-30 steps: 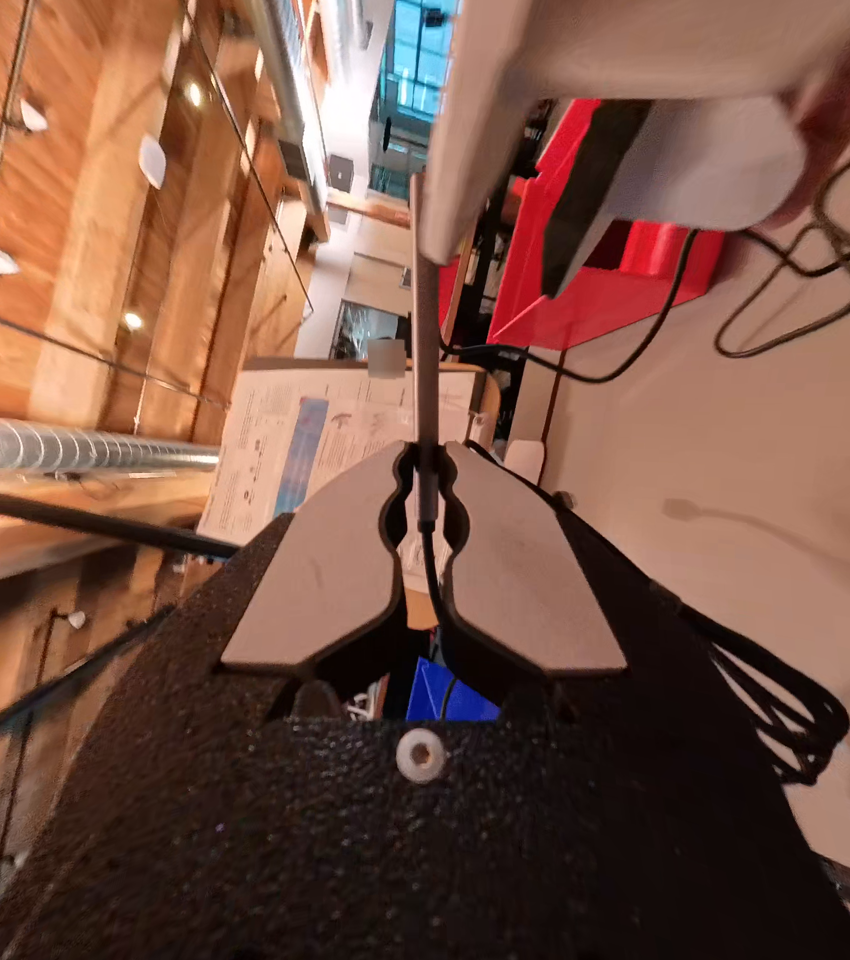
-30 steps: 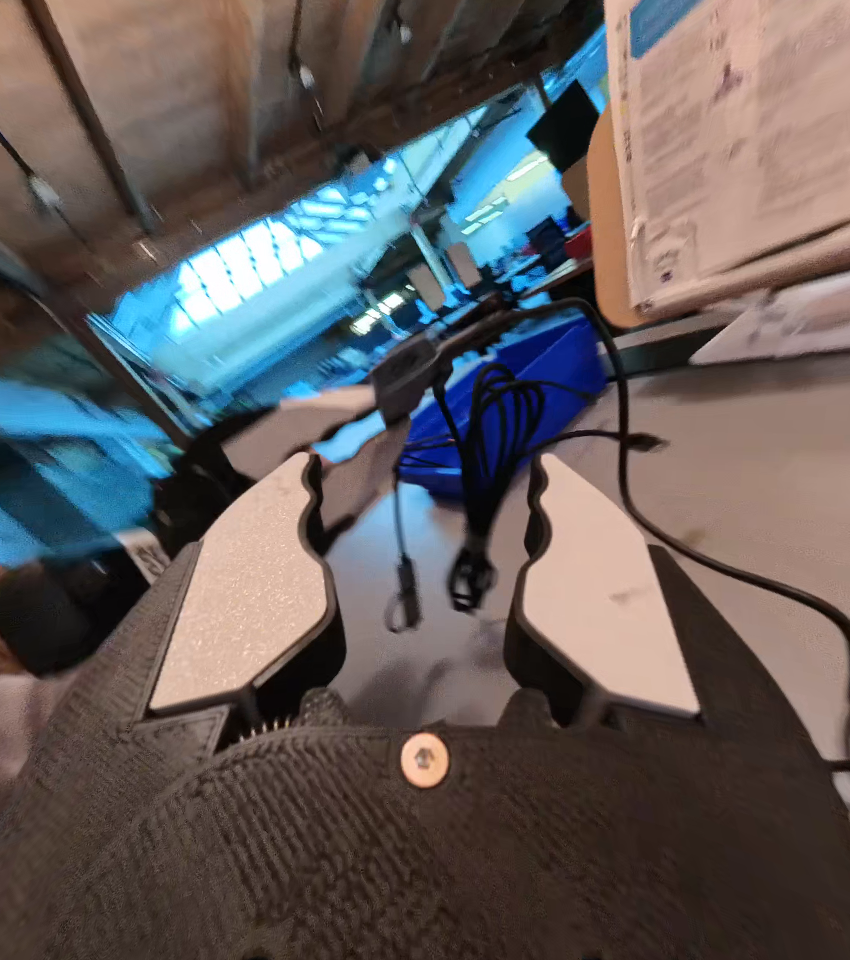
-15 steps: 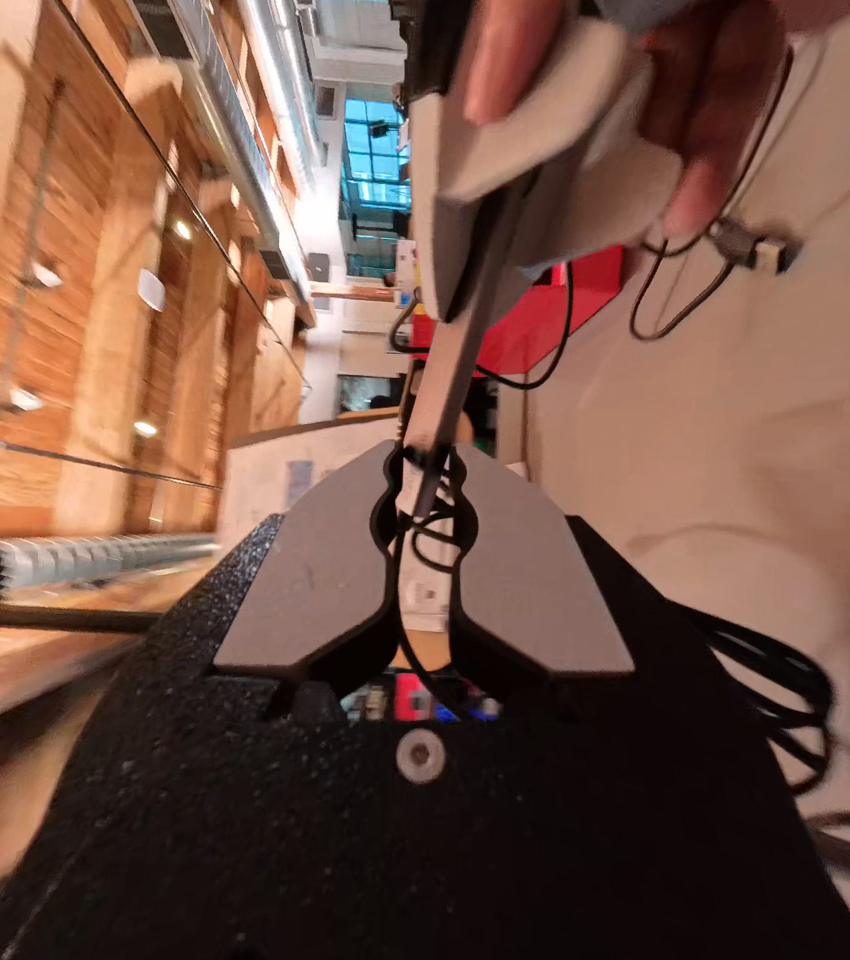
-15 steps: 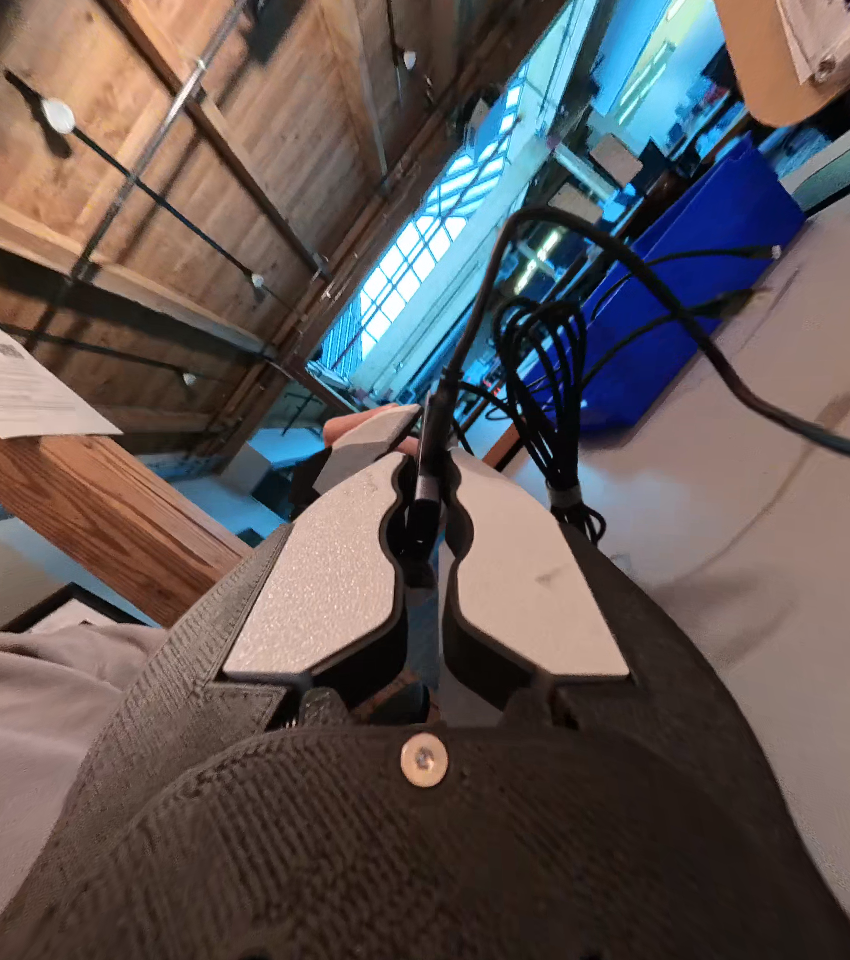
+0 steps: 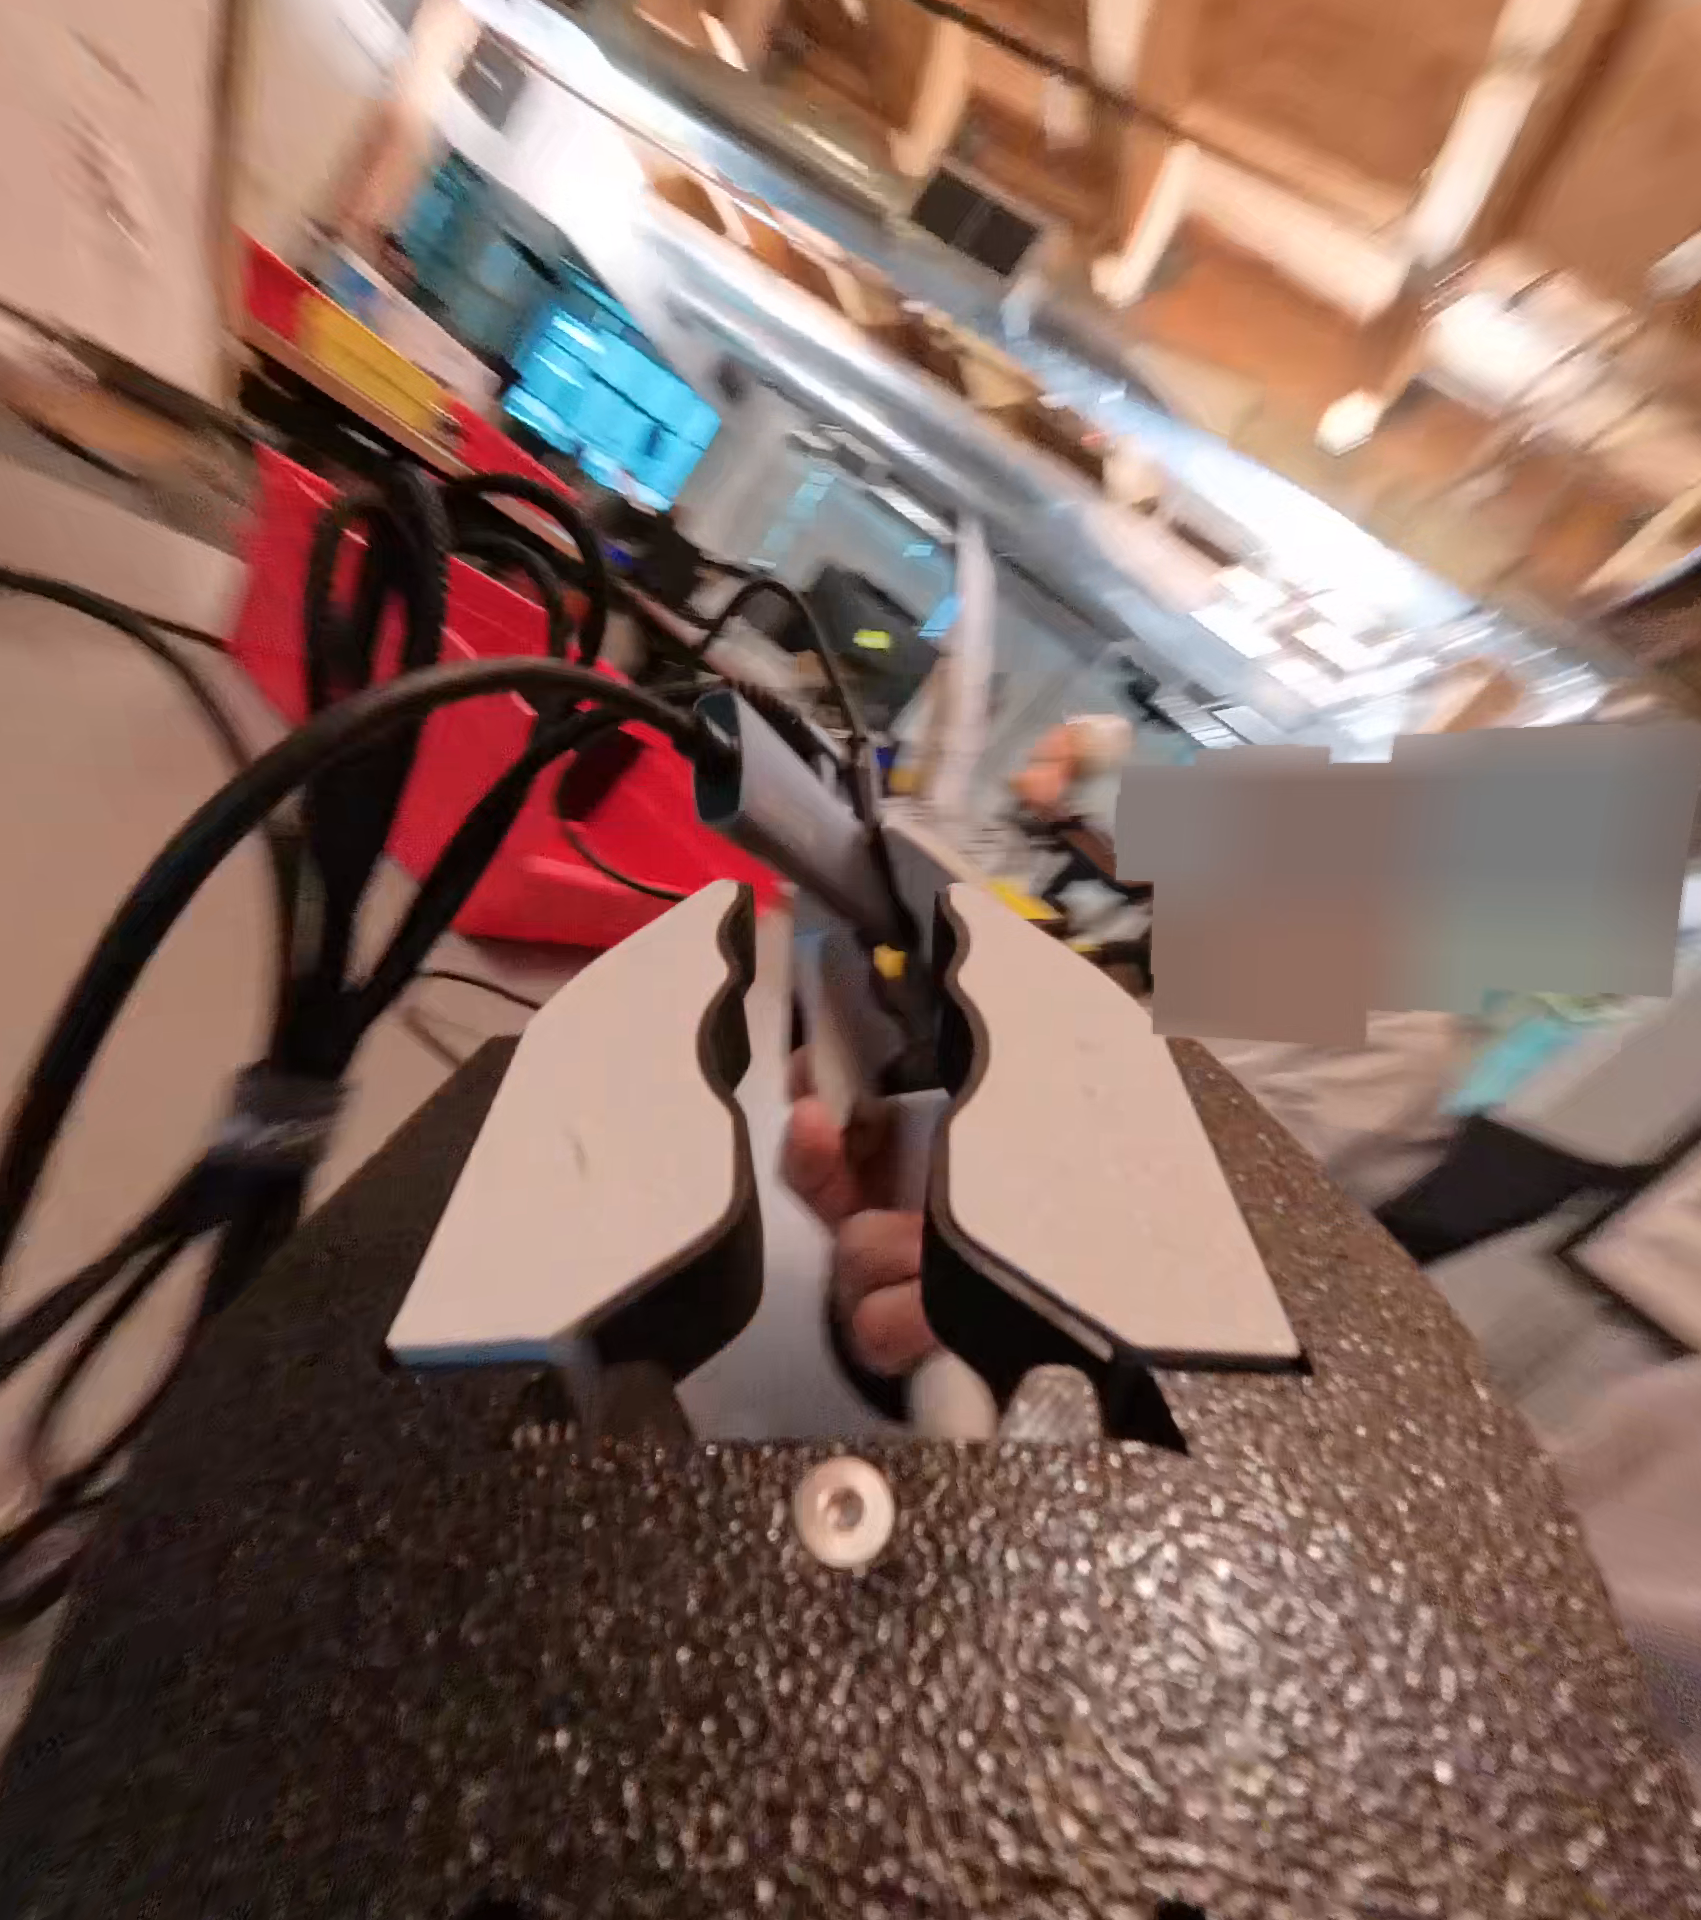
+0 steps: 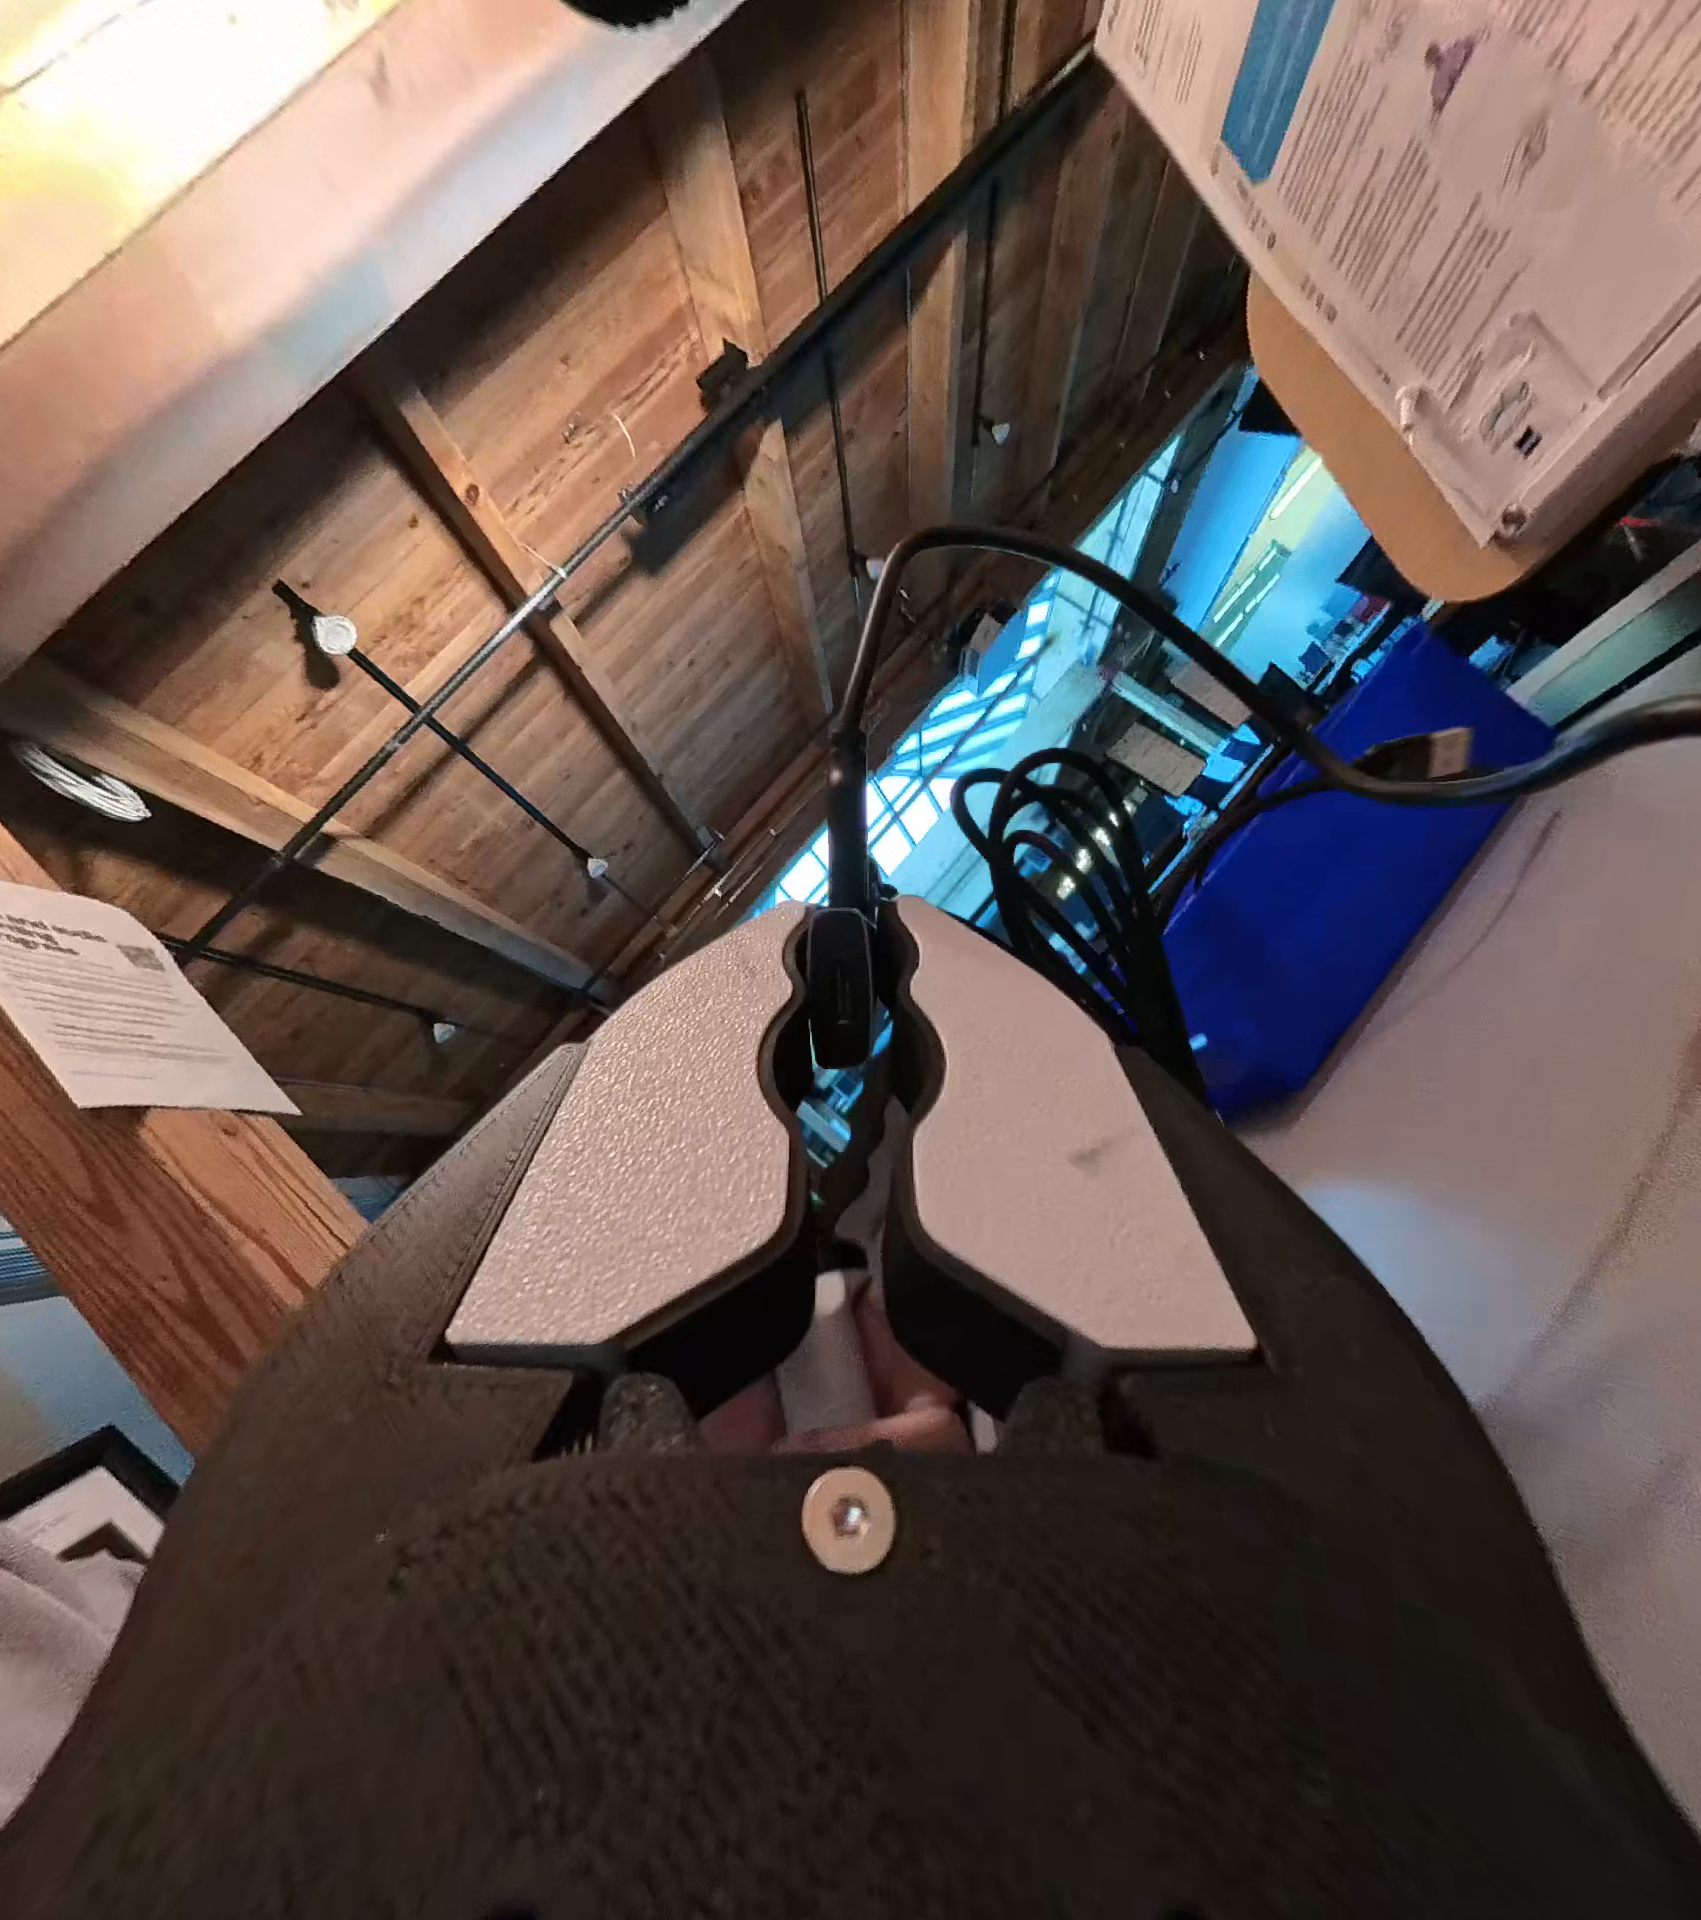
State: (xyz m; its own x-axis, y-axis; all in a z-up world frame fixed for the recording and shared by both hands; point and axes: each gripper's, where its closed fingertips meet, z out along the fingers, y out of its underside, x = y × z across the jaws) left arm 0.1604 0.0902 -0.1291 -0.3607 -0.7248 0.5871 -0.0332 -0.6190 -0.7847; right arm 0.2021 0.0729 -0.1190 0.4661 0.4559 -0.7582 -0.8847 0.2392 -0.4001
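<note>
jaws of my right gripper (image 6: 851,925) pinch a black cable plug (image 6: 838,987) at frame centre. my left gripper (image 5: 841,914) stands spread, a grey adapter (image 5: 794,821) just above its tips. red bin (image 5: 503,821) centre left.

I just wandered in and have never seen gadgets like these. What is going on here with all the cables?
A person holds a two-finger gripper in each hand. The right gripper is shut on a black cable plug, lifted off the grey table, its cable looping away past a blue bin. The left gripper is open. A grey adapter with black cables lies just beyond its tips, with a red bin behind.
</note>
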